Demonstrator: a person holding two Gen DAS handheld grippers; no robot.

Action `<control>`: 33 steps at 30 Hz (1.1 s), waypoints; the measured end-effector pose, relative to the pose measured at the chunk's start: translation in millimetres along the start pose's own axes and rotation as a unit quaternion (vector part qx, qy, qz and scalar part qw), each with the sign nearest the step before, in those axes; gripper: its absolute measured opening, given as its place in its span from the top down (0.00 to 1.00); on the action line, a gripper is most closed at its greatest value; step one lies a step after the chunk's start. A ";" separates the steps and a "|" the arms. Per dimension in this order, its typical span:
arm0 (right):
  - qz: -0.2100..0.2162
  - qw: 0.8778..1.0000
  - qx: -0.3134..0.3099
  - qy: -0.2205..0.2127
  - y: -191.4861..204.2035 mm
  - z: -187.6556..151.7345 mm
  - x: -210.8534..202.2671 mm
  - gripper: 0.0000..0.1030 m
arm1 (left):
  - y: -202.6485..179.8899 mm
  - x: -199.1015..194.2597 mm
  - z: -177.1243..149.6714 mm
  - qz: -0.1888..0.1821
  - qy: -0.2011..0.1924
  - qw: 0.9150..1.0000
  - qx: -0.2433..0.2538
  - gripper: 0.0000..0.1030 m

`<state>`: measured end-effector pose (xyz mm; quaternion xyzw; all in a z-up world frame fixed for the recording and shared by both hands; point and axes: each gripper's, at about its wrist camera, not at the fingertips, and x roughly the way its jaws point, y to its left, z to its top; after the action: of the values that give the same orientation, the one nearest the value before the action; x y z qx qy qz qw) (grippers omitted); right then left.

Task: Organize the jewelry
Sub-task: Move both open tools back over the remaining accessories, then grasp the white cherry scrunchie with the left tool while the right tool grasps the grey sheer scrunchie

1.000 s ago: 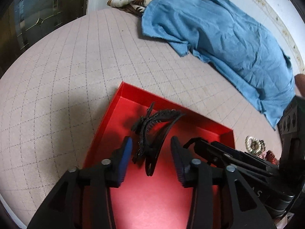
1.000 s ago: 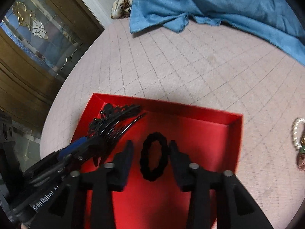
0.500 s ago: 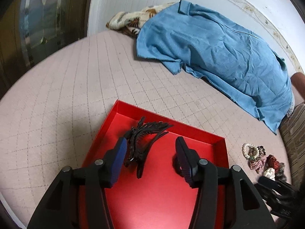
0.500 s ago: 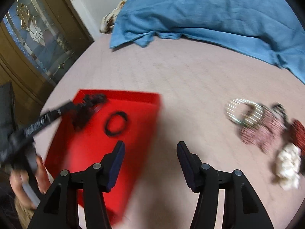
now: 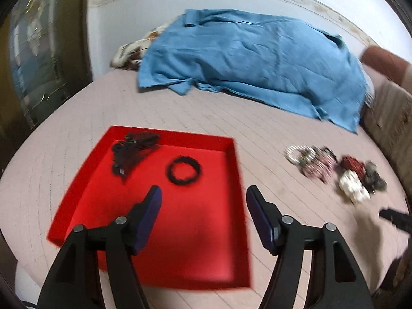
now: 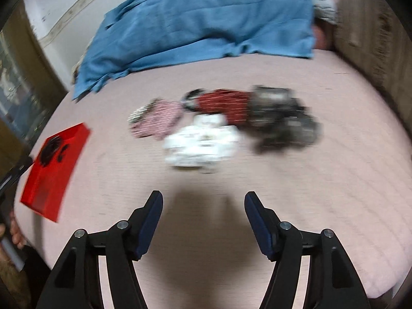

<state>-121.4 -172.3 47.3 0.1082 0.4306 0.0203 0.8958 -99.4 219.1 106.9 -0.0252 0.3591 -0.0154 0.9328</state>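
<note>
A red tray (image 5: 195, 234) lies on the pink quilted bed and holds a black claw hair clip (image 5: 132, 152) and a black hair tie (image 5: 183, 170). My left gripper (image 5: 203, 200) hovers over the tray's near half with its jaws opening and nothing between them. In the right wrist view the tray (image 6: 49, 177) is far left. My right gripper (image 6: 203, 204), jaws opening and empty, hangs over bare bedding just short of a blurred pile: a white scrunchie (image 6: 203, 141), a pink one (image 6: 159, 118), a red one (image 6: 224, 105) and a dark one (image 6: 283, 121).
A blue cloth (image 5: 252, 61) lies across the far side of the bed. The same pile of scrunchies and a pearl bracelet (image 5: 300, 154) sit right of the tray. A brown cushion (image 6: 370, 31) borders the right edge. A dark wooden door (image 5: 38, 51) stands at left.
Both grippers let go of the clip and hair tie in the tray and opened wider. The left pulled back; the right swung far right to the scrunchie pile.
</note>
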 end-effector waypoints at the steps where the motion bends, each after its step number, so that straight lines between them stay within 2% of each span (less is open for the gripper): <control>1: -0.003 1.000 0.005 -0.006 -7.1 -1.0 -1.5 0.31 | -9.2 -3.3 -2.0 0.001 0.001 1.000 0.009 0.31; 6: -0.004 0.999 0.027 -0.035 -34.9 -14.6 -6.5 0.30 | -58.3 -8.2 -5.4 -0.009 0.024 0.999 0.047 0.31; 9: 0.028 0.997 0.052 -0.053 -41.2 -12.0 -16.6 0.30 | -91.2 -7.1 -5.2 -0.015 0.033 0.996 0.078 0.31; 12: 0.033 0.995 0.056 -0.076 -46.5 -11.1 -27.8 0.23 | -128.8 -5.2 -9.0 -0.019 0.037 0.992 0.119 0.31; 20: 0.057 0.989 0.117 -0.074 -71.9 -4.3 -29.8 0.22 | -193.4 2.7 -26.0 -0.056 0.074 0.980 0.177 0.31; 22: 0.060 0.987 0.126 -0.082 -80.8 8.3 -33.5 0.22 | -200.3 4.1 -24.1 -0.062 0.080 0.979 0.179 0.31; 24: 0.046 0.988 0.118 -0.088 -86.8 30.2 -32.4 0.22 | -206.7 7.3 -20.2 -0.070 0.089 0.979 0.172 0.31; 28: 0.046 0.986 0.137 -0.083 -103.6 67.9 -9.5 0.22 | -212.7 28.5 -9.7 -0.088 0.120 0.980 0.133 0.30; 30: 0.064 0.982 0.160 -0.077 -114.1 74.3 2.9 0.22 | -217.7 42.9 -5.2 -0.096 0.139 0.979 0.110 0.30; 33: 0.083 0.976 0.191 -0.061 -130.5 64.6 17.8 0.22 | -228.6 64.6 0.1 -0.109 0.165 0.976 0.087 0.30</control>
<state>-67.5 -308.7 45.3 0.3140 0.3607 0.0056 0.8782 -53.8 -12.1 77.0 0.0195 0.5007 -0.1523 0.8519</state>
